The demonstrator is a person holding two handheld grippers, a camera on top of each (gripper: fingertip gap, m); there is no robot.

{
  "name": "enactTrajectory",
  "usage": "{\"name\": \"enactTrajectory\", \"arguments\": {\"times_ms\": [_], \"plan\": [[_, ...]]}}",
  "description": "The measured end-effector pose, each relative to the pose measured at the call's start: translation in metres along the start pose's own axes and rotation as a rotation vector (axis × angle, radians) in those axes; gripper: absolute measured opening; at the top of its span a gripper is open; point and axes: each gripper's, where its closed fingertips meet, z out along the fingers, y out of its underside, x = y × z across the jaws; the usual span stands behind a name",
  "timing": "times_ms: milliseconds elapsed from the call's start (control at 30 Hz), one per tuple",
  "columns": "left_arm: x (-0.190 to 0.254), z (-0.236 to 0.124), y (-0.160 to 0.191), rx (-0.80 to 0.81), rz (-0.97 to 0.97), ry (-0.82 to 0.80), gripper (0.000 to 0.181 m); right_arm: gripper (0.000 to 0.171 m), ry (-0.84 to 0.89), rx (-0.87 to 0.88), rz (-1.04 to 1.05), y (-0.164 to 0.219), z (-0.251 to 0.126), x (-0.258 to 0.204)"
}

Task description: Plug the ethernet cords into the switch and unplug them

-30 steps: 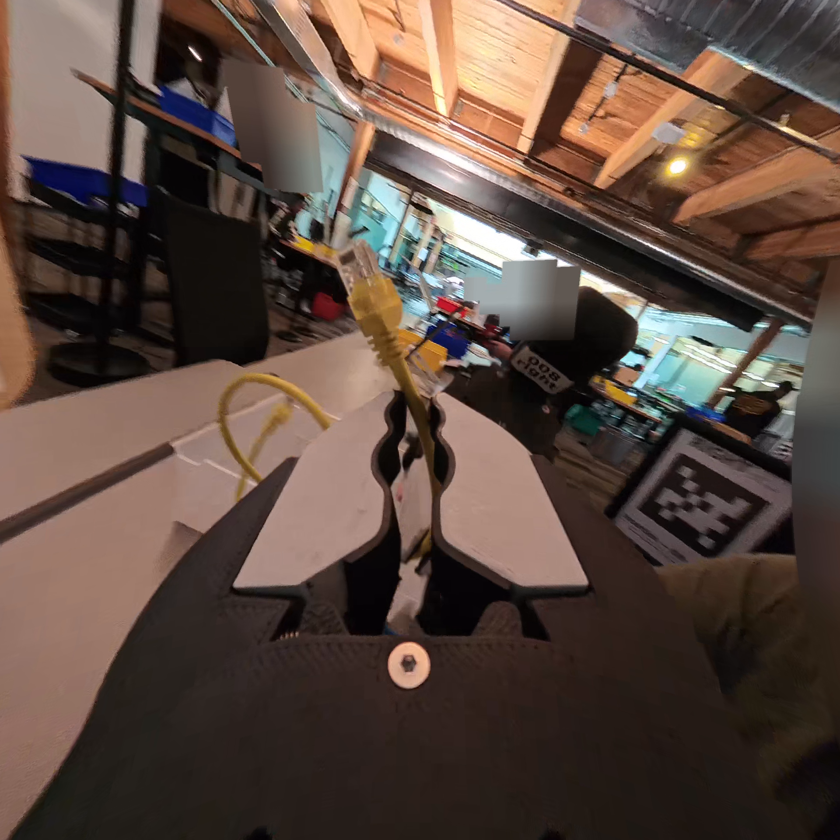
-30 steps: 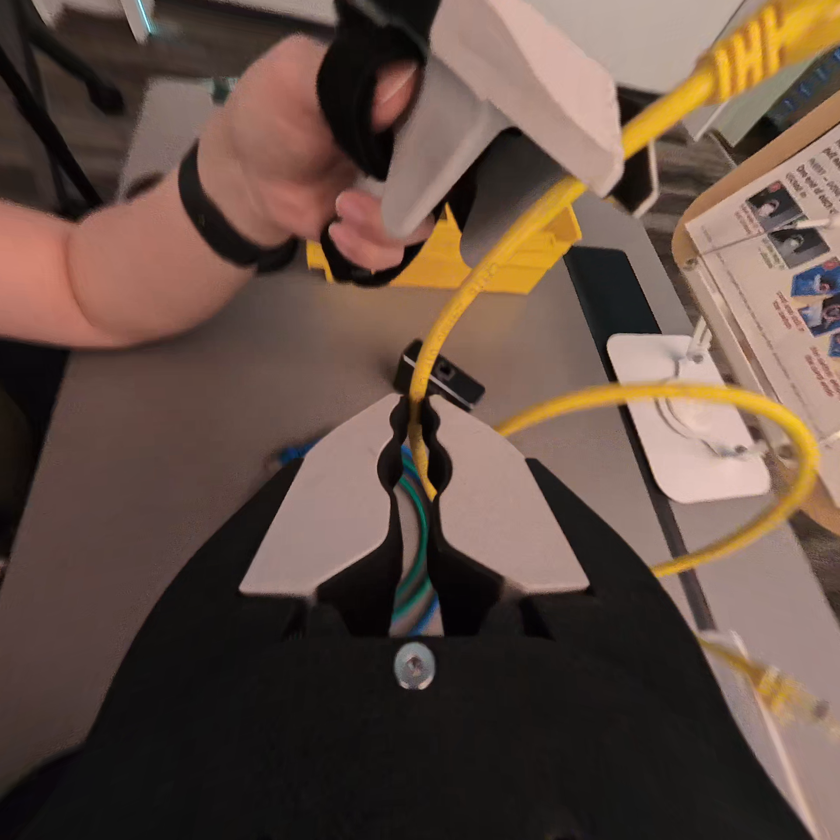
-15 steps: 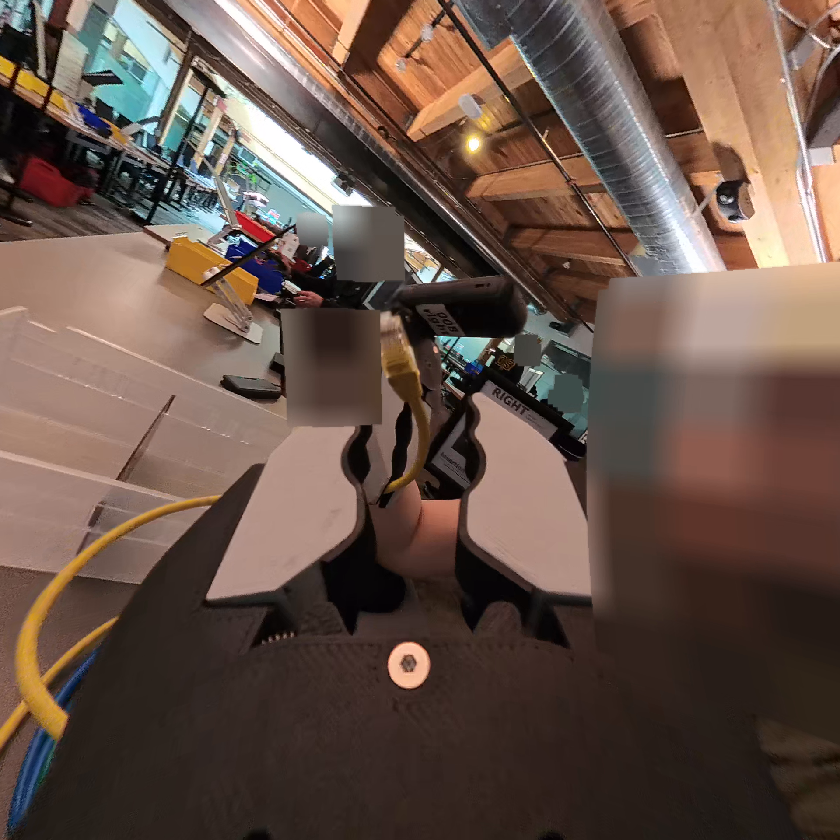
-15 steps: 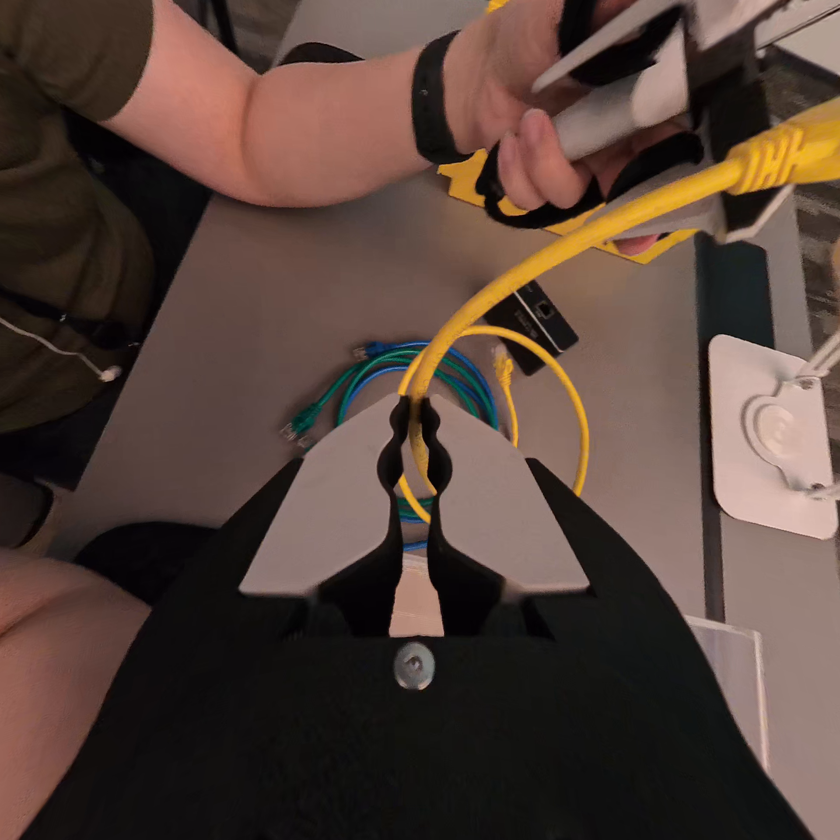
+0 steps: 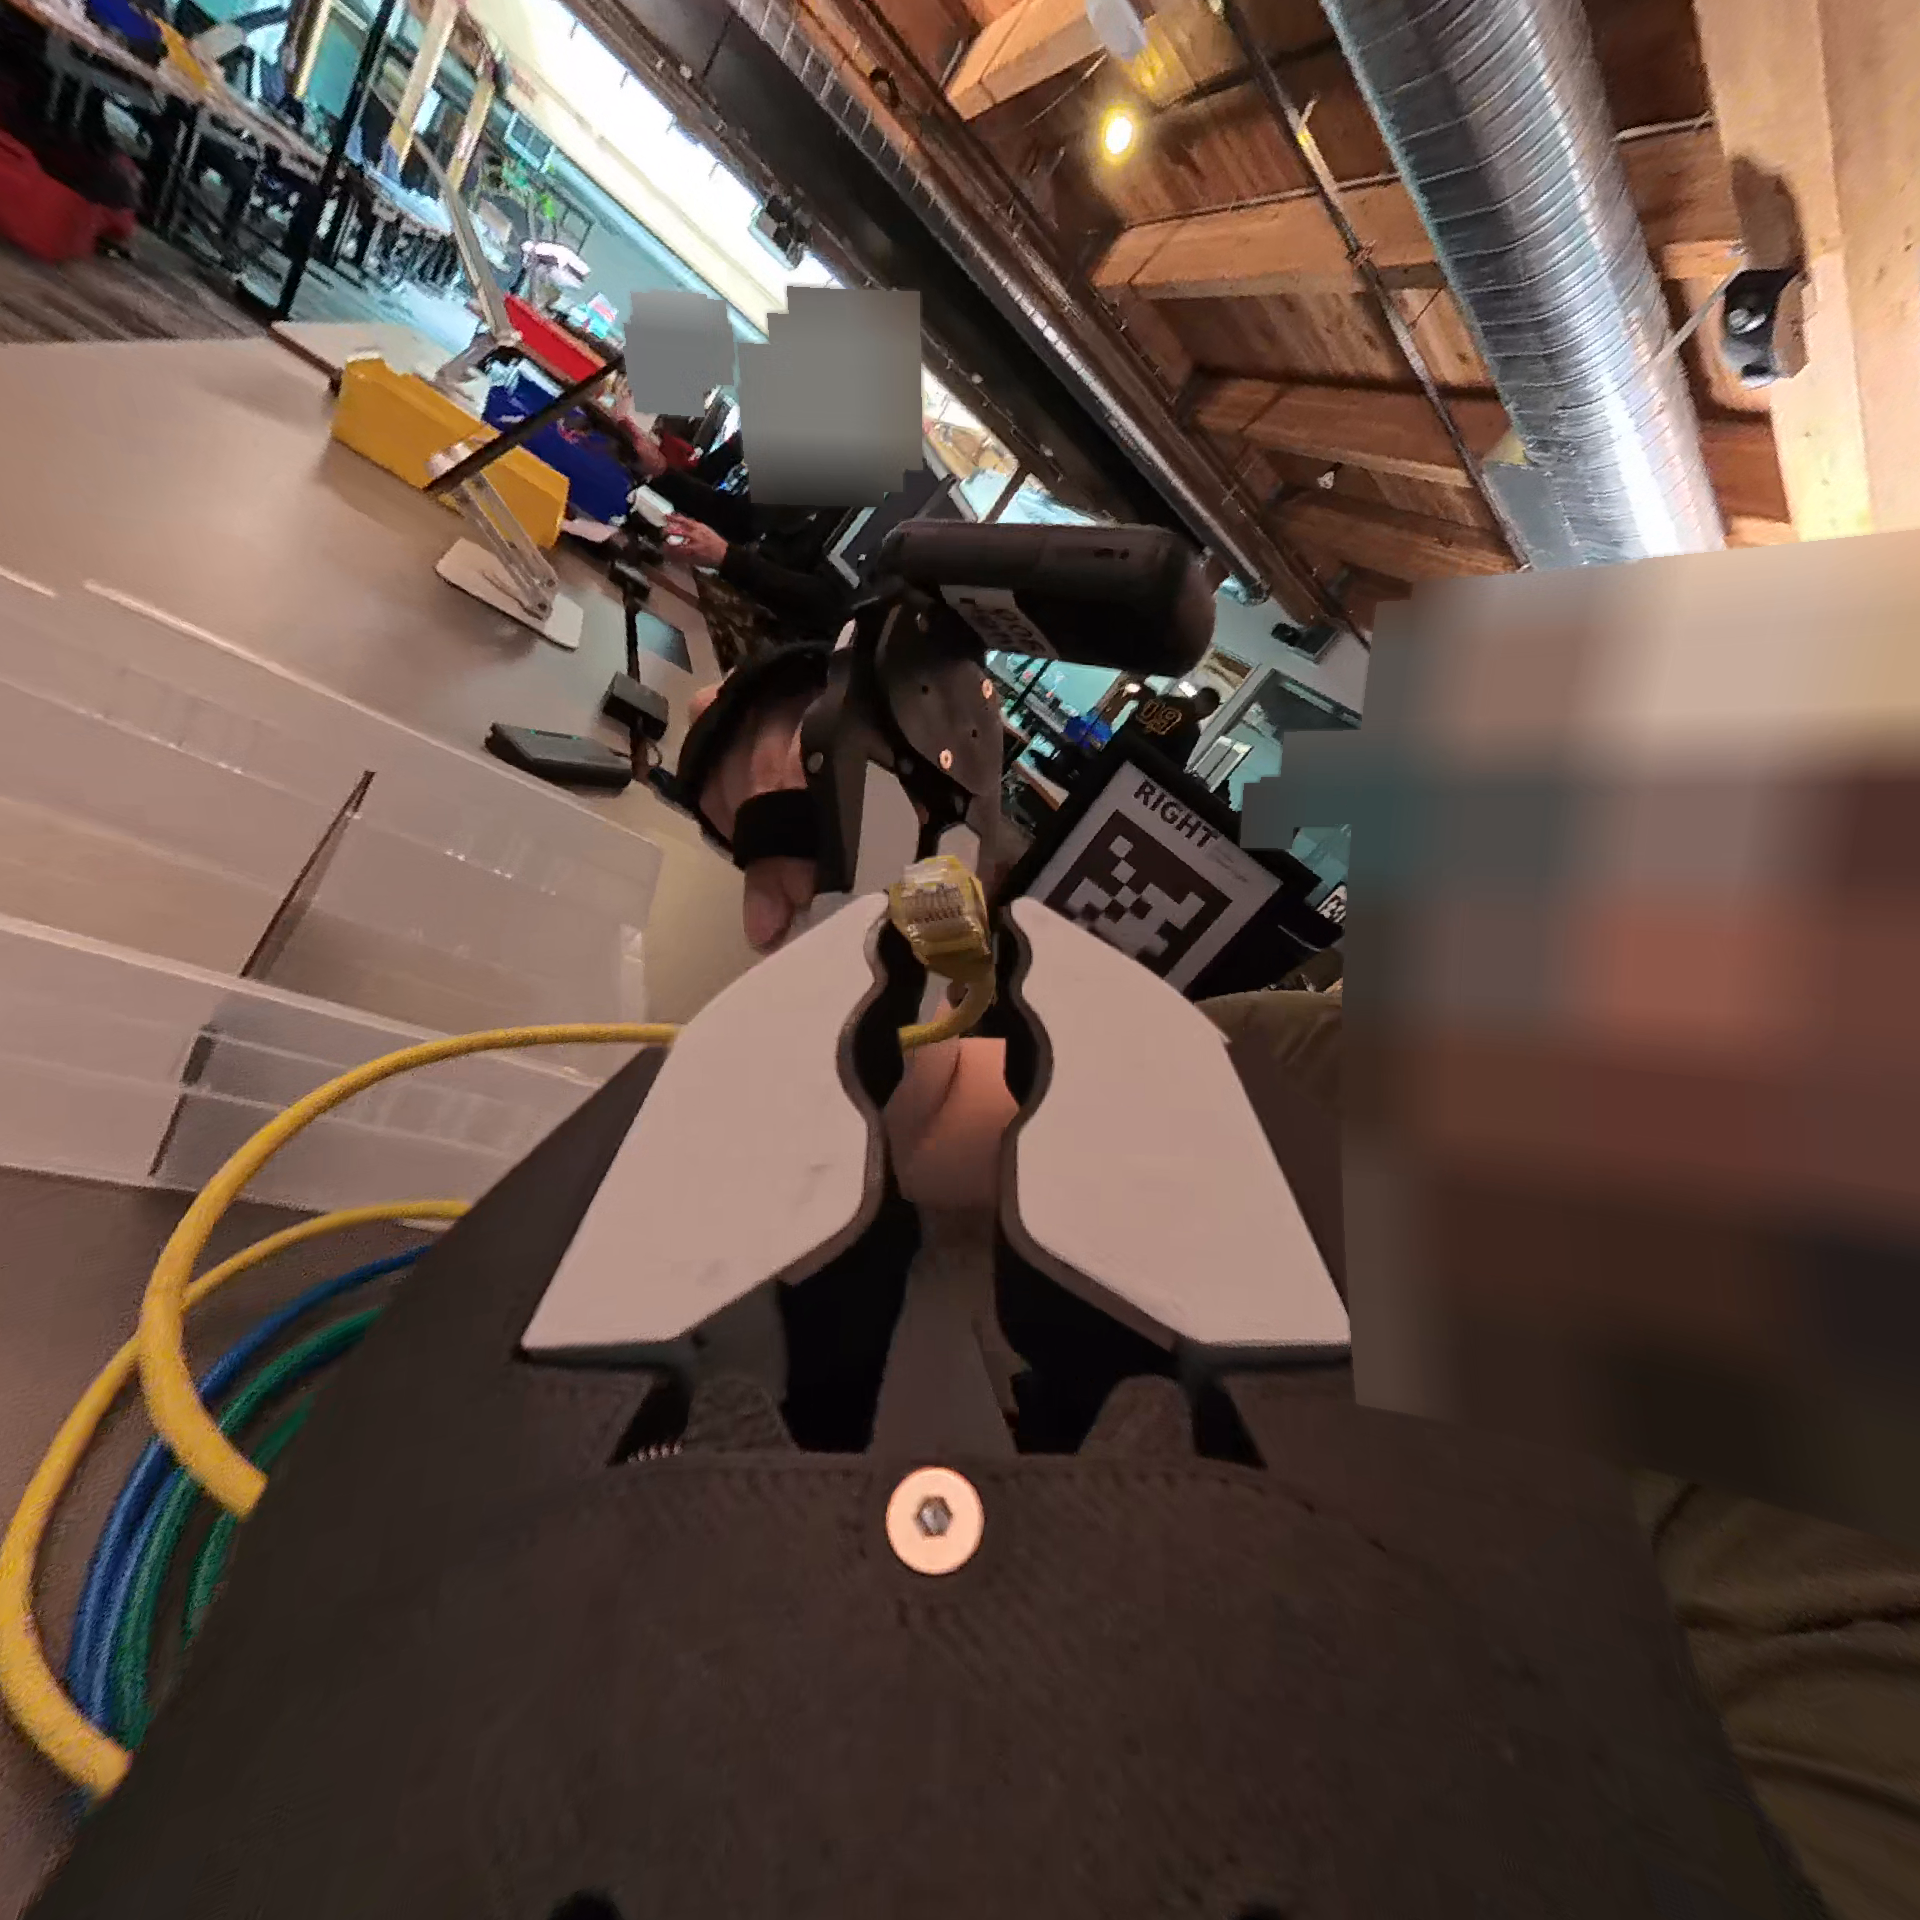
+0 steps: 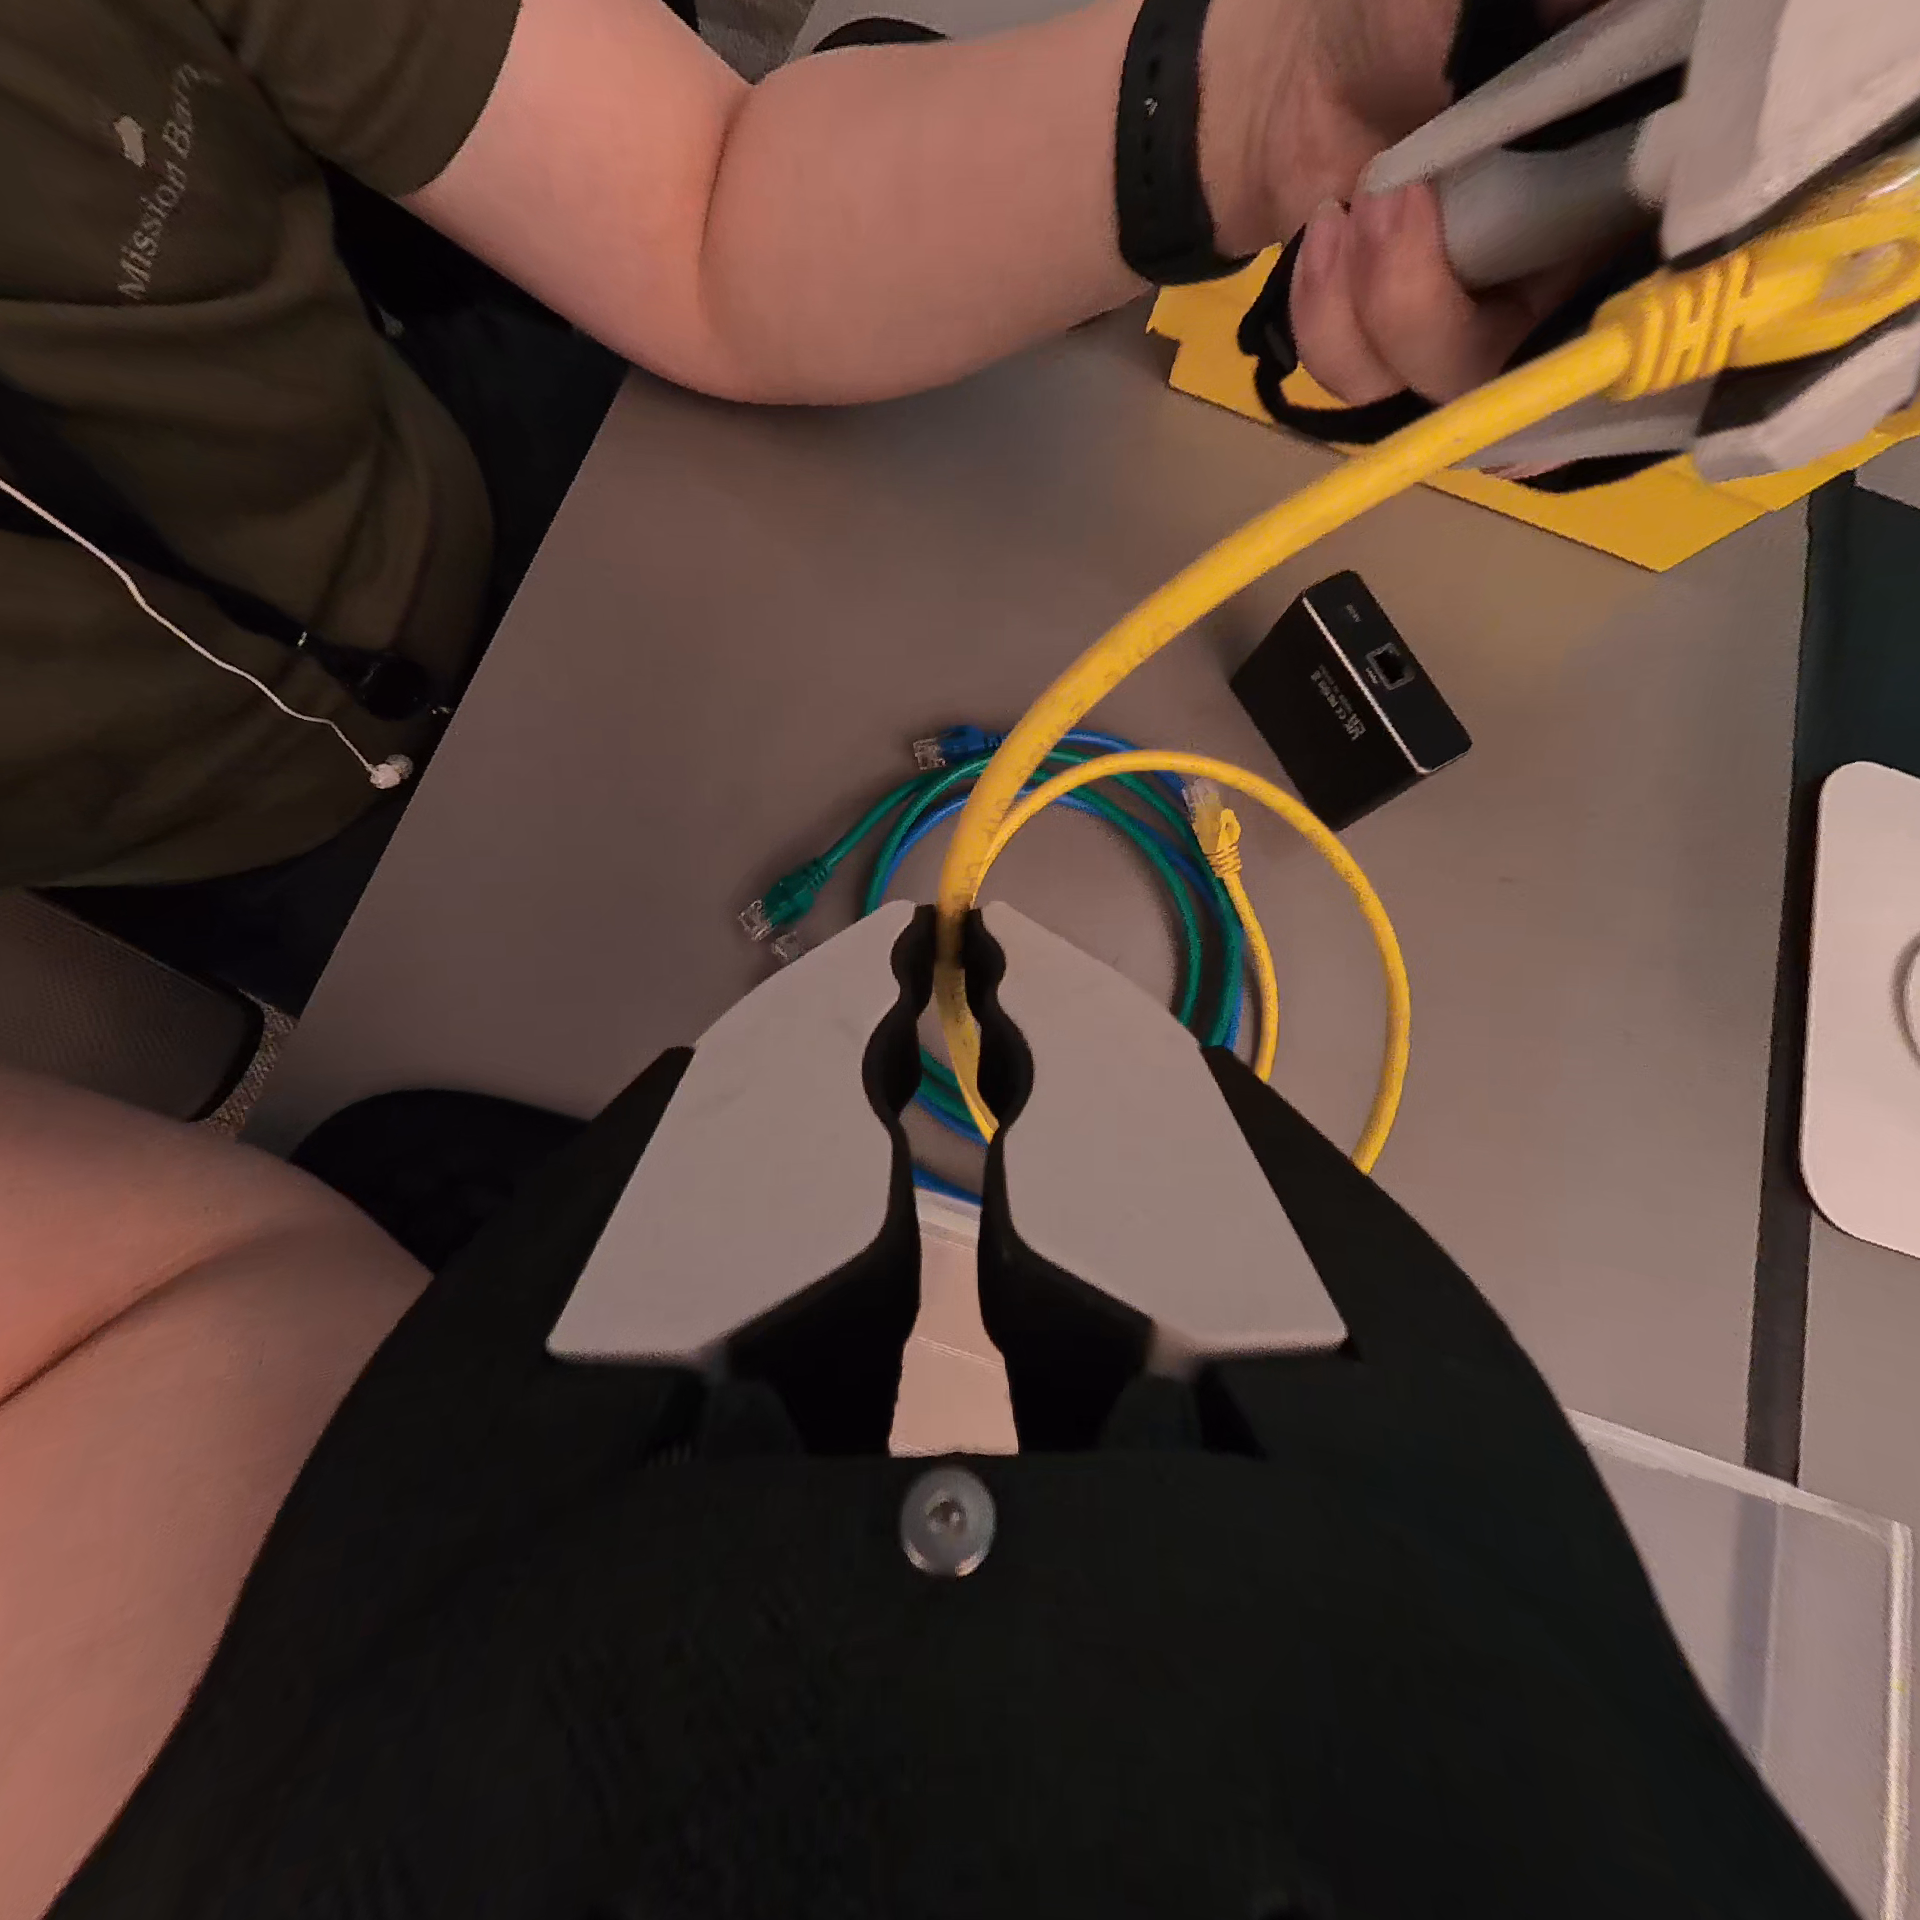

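A wooden beam ceiling (image 5: 1288,249) carries a silver duct (image 5: 1507,260) and a lit lamp (image 5: 1118,132). Bright windows (image 5: 623,197) line the far wall behind grey tables (image 5: 187,488).

Dim tabletop (warm), bright windows, fisheye edges

Both tongs share one build: a broad black textured body, two pale grey wedge-shaped fingers with wavy black inner edges, and a silver hex screw set centrally below the fingers. The left tongs (image 5: 940,925) carry faint scuffs on the grey plates; the right tongs (image 6: 948,920) look cleaner. The person wears an olive short-sleeved shirt (image 6: 208,436), a black wristband (image 6: 1164,145) and black straps (image 6: 1283,343) around the fingers.
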Motion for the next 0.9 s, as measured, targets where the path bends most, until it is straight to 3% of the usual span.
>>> {"name": "enactTrajectory", "arguments": {"times_ms": [33, 200, 300, 367, 467, 533, 600, 700, 800, 900], "plan": [[-0.002, 0.000, 0.003, -0.019, 0.011, -0.020, 0.014, 0.006, -0.004, -0.003, 0.003, 0.001, 0.000, -0.001], [-0.001, -0.001, 0.009, -0.080, 0.042, -0.051, 0.012, 0.006, 0.003, -0.003, 0.014, 0.009, -0.004, 0.000], [-0.012, -0.006, -0.005, -0.005, 0.034, -0.143, 0.012, 0.007, 0.105, 0.030, 0.038, 0.011, -0.011, 0.019], [-0.025, -0.013, -0.015, 0.063, 0.030, -0.225, 0.012, 0.024, 0.246, 0.060, 0.054, 0.008, -0.021, 0.041], [-0.041, -0.026, -0.026, 0.158, 0.012, -0.303, 0.012, 0.032, 0.429, 0.179, 0.082, -0.019, -0.044, 0.062], [-0.046, -0.035, -0.032, 0.212, -0.017, -0.318, 0.012, 0.031, 0.417, 0.321, 0.059, -0.056, -0.048, 0.055], [-0.049, -0.043, -0.038, 0.265, -0.013, -0.339, 0.012, 0.031, 0.307, 0.431, 0.029, -0.089, -0.036, 0.037], [-0.043, -0.053, -0.050, 0.346, 0.023, -0.347, 0.012, 0.025, 0.218, 0.432, 0.127, -0.108, -0.002, 0.041], [-0.031, -0.058, -0.059, 0.401, 0.069, -0.337, 0.012, 0.009, 0.195, 0.405, 0.404, -0.099, 0.035, 0.077], [-0.021, -0.064, -0.065, 0.439, 0.120, -0.338, 0.012, 0.013, 0.316, 0.485, 0.630, -0.083, 0.051, 0.126]]}}
